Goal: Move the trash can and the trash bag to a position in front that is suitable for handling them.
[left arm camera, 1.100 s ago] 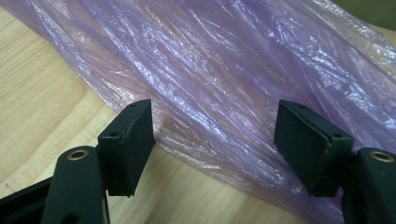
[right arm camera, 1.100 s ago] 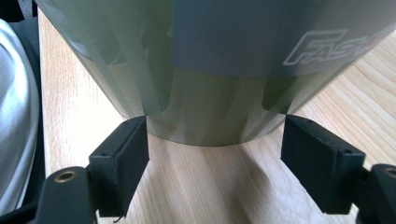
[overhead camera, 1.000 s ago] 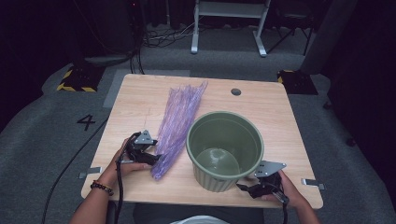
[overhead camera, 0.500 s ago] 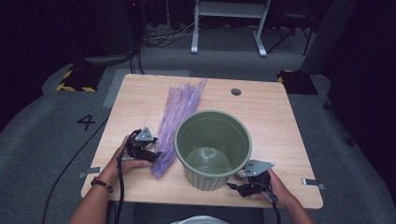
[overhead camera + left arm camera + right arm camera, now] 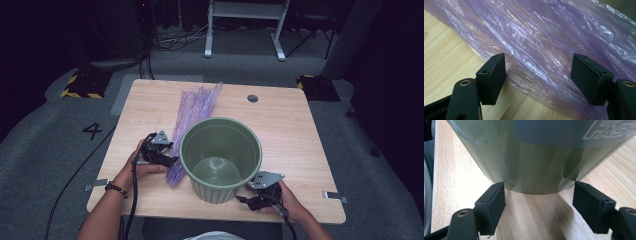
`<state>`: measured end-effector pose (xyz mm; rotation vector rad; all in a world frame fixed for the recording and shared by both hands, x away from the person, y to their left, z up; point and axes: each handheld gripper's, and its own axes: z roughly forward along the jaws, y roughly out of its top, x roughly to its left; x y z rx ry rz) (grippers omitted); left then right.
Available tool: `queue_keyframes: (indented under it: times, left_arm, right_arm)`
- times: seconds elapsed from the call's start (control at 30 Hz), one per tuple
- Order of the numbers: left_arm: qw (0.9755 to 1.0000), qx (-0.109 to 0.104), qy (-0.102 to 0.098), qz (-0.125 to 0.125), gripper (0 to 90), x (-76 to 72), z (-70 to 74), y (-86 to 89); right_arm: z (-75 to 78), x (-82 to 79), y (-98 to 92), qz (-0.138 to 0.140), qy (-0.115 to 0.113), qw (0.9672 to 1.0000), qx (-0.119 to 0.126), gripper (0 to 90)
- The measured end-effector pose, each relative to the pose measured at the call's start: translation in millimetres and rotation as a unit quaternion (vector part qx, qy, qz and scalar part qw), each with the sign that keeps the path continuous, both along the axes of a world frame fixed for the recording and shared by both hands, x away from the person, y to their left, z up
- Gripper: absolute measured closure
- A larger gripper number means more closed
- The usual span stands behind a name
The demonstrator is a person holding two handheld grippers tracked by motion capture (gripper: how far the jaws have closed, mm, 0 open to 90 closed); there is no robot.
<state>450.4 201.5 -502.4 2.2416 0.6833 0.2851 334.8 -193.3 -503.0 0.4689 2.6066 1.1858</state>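
Your left gripper point(image 5: 167, 160) stands with jaws wide over the purple bag point(image 5: 192, 112), which runs from the far edge toward the near-left; your right gripper point(image 5: 245, 199), jaws wide, faces the bin point(image 5: 220, 157) near the front edge. Nudge the bin and it may pin the bag.

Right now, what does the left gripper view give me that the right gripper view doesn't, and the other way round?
Left gripper view alone: the crinkled purple plastic bag lying on the wood, with the left gripper open in front of it, pads not pressing it.

Right gripper view alone: the ribbed green plastic bucket close up, bearing a grey label with white lettering, its base just beyond the open right gripper.

Shared: the light wooden table and two black jaws standing apart.
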Motion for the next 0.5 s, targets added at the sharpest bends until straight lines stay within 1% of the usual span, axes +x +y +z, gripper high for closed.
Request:
queue_keyframes:
  times: [0.07, 0.17, 0.2, 0.23, 0.27, 0.3, 0.33, 0.37, 0.4, 0.43, 0.47, 0.5]
  left_arm:
    - [1.0, 0.002, 0.0, 0.0, 28.0, 3.0, 0.1, -3.3]
    - [0.9999, 0.005, 0.002, 0.011, 25.2, 2.7, 0.4, -3.5]
    - [0.9998, 0.006, 0.005, 0.017, 23.1, 1.9, 0.3, -2.5]
    - [0.9998, 0.006, 0.005, 0.017, 20.6, 1.9, 0.3, -2.5]
    - [0.9996, 0.007, 0.006, 0.026, 20.2, -0.1, 1.9, 1.3]
    - [0.9996, 0.007, 0.006, 0.026, 19.4, -0.1, 1.9, 1.3]
    - [0.9994, 0.002, 0.002, 0.034, 19.4, -2.0, 3.8, 4.0]
    - [0.999, -0.01, -0.006, 0.042, 18.9, -5.6, 8.3, 10.8]
    - [0.9987, -0.017, -0.014, 0.047, 18.5, -7.8, 10.7, 14.1]
    - [0.9987, -0.017, -0.014, 0.047, 18.4, -7.8, 10.7, 14.1]
    - [0.9977, -0.027, -0.024, 0.058, 18.5, -12.1, 15.4, 20.6]
    - [0.9977, -0.027, -0.024, 0.058, 18.4, -12.1, 15.4, 20.6]
  right_arm:
    - [-0.1, -0.2, 0.4, 0.001, 0.001, 1.0, 0.0, 26.2]
    - [0.2, -0.1, -1.7, 0.005, 0.0, 1.0, 0.0, 27.1]
    - [0.2, -0.3, -3.5, 0.006, 0.002, 1.0, -0.001, 27.1]
    - [0.2, -0.3, -3.5, 0.006, 0.002, 1.0, -0.001, 27.1]
    - [1.0, -0.1, -10.0, 0.003, 0.002, 1.0, 0.0, 27.0]
    - [1.0, -0.1, -10.0, 0.003, 0.002, 1.0, 0.0, 27.0]
    - [2.0, 0.7, -14.8, 0.0, 0.002, 1.0, 0.002, 27.0]
    - [5.7, 3.4, -27.5, -0.016, 0.0, 0.9998, 0.015, 27.6]
    - [7.7, 6.2, -34.7, -0.029, -0.001, 0.9993, 0.024, 28.0]
    - [7.7, 6.2, -34.7, -0.029, -0.001, 0.9993, 0.024, 28.0]
    - [11.7, 13.7, -50.1, -0.06, -0.004, 0.9975, 0.036, 28.3]
    - [11.7, 13.7, -50.1, -0.06, -0.004, 0.9975, 0.036, 28.3]
